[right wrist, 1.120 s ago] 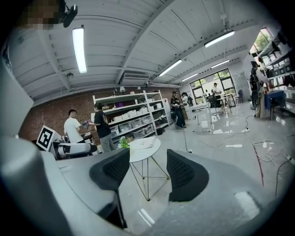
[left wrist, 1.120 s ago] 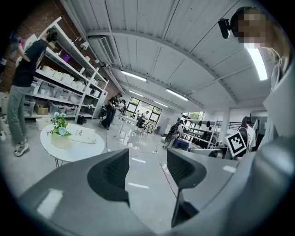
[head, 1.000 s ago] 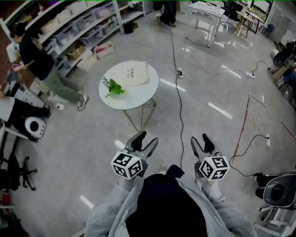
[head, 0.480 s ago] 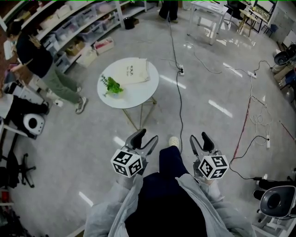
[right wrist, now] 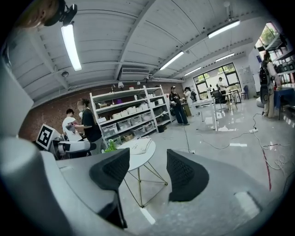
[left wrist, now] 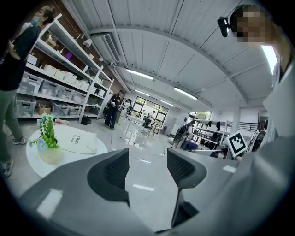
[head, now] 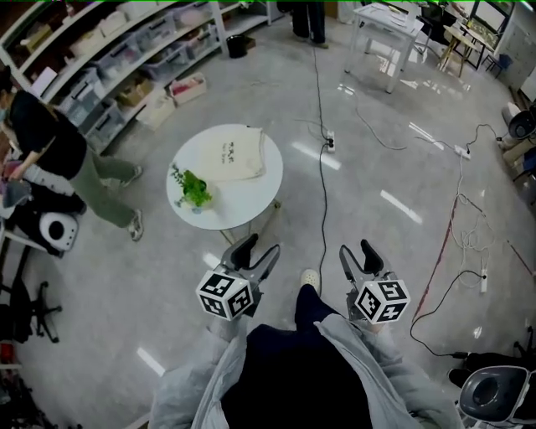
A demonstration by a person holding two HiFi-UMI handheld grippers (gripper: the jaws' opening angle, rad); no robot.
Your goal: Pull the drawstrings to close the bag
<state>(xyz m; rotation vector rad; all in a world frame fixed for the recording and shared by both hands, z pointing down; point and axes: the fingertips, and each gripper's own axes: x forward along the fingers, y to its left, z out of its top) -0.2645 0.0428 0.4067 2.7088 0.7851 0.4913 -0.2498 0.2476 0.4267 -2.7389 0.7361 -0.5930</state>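
Observation:
A cream drawstring bag [head: 237,155] lies flat on the round white table [head: 243,197], beside a small potted plant [head: 193,189]. My left gripper [head: 256,253] and right gripper [head: 358,254] hang in the air short of the table, both open with nothing between the jaws. In the left gripper view the bag [left wrist: 81,141] and plant [left wrist: 46,137] lie to the left of the left gripper [left wrist: 147,168]. In the right gripper view the bag [right wrist: 138,146] on the table [right wrist: 140,160] shows just beyond the gap of the right gripper [right wrist: 147,173].
A person [head: 42,155] stands at the left by shelving [head: 126,50] with storage bins. Black cables [head: 322,167] run across the floor right of the table. A white table [head: 385,25] stands far back, black equipment [head: 42,228] at the left edge.
Both grippers have been carried forward toward the round table, which now sits closer to them. The person by the shelves has shifted leftward. Jaws unchanged.

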